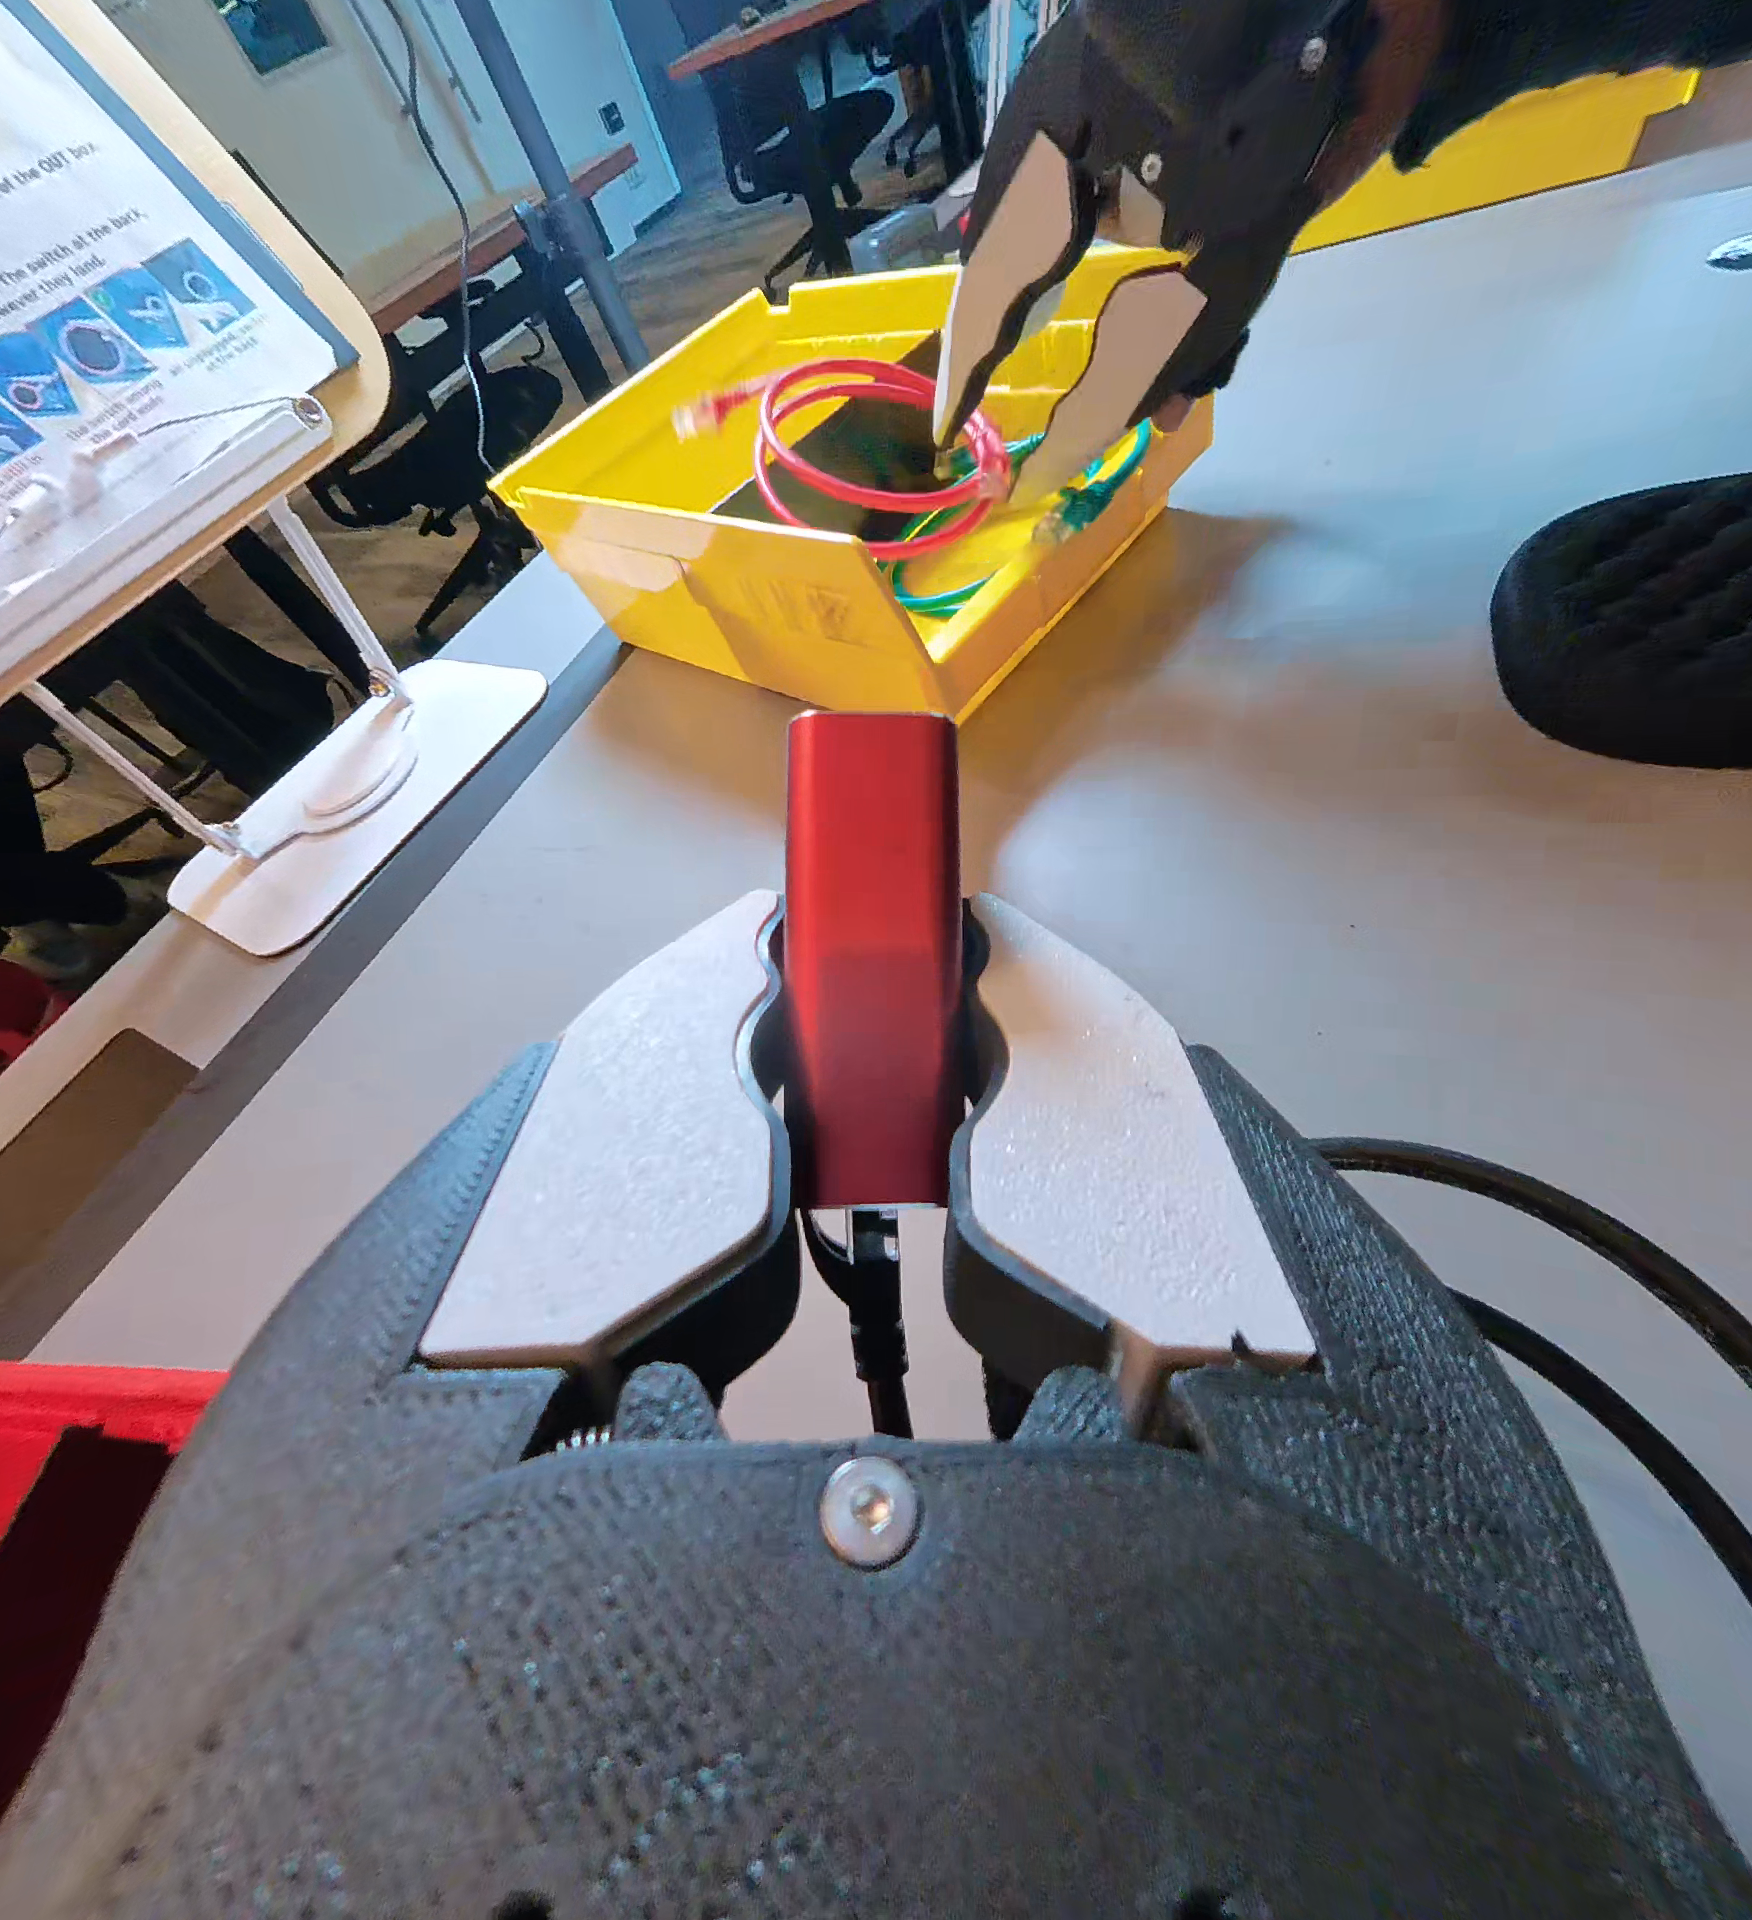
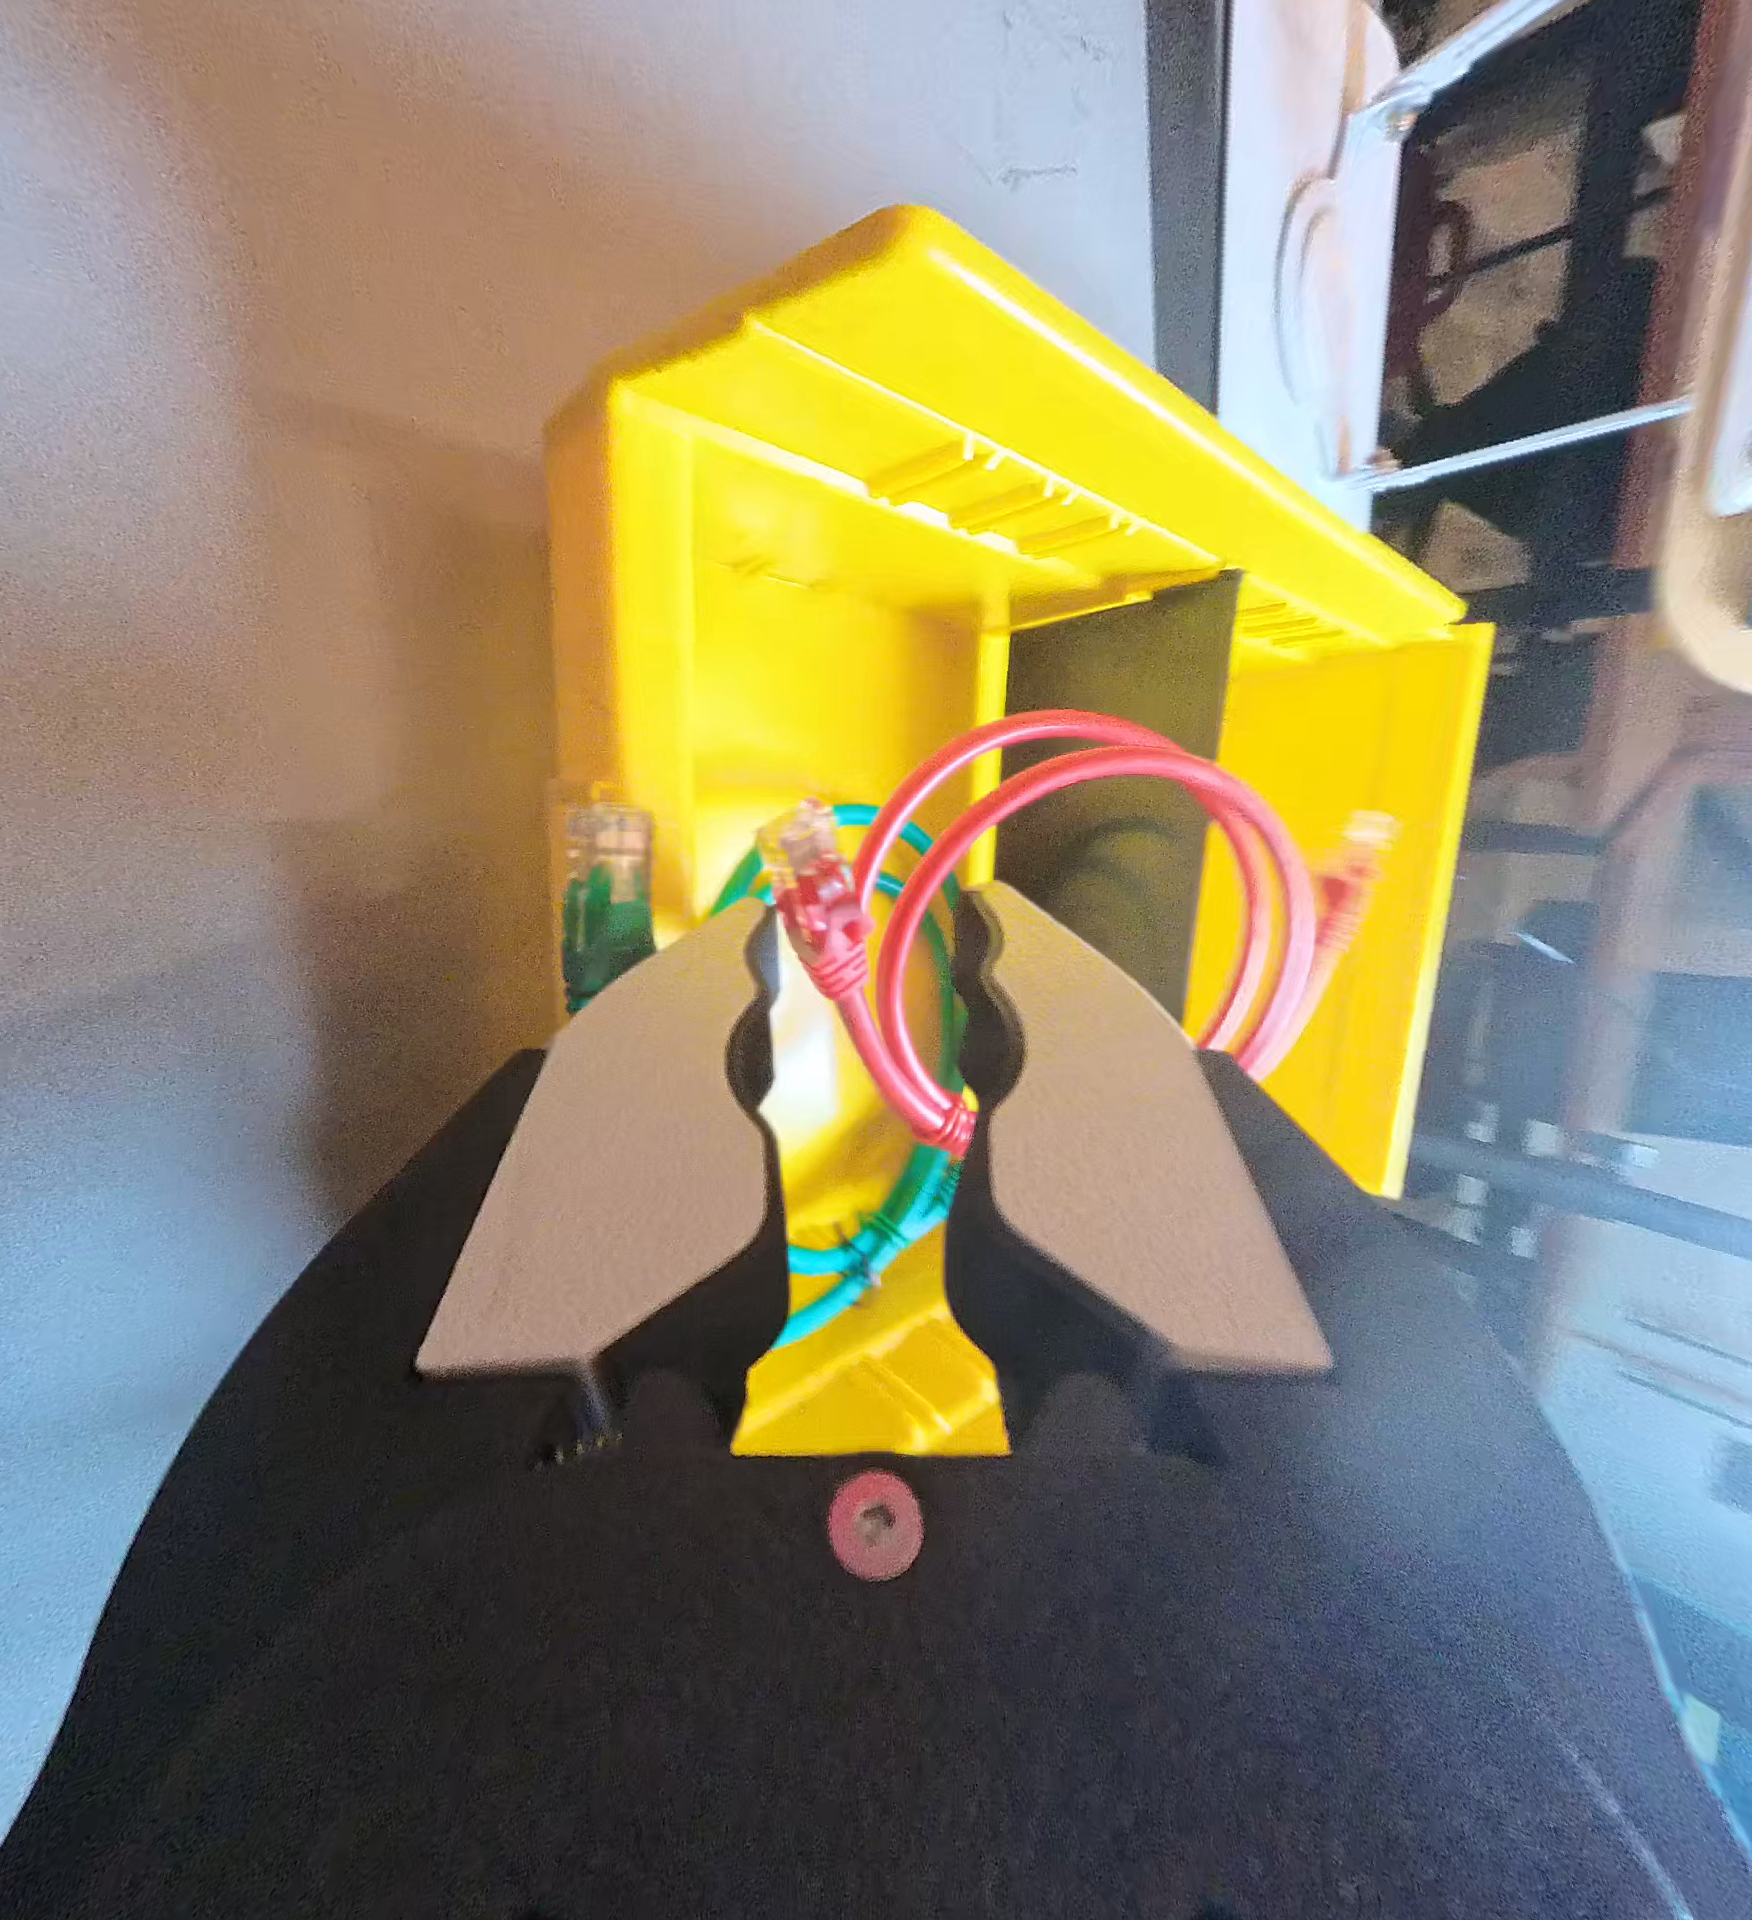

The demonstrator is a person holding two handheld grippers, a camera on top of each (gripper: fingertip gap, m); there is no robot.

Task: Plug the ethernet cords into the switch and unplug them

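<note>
Left wrist view: left gripper (image 1: 872, 914) jaws clamp the red switch (image 1: 872, 935), long axis pointing away toward the yellow bin (image 1: 799, 582) at the tabletop (image 1: 1267, 883) edge; right gripper (image 2: 867, 914) jaws spread over the red cord (image 2: 1090, 883).

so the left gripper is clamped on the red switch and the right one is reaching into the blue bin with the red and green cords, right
Not quite: the bin is yellow, not blue, as both wrist views show. The rest holds: the left gripper is clamped on the red switch, and the right gripper reaches into the bin holding the red cord and green cord.
</note>
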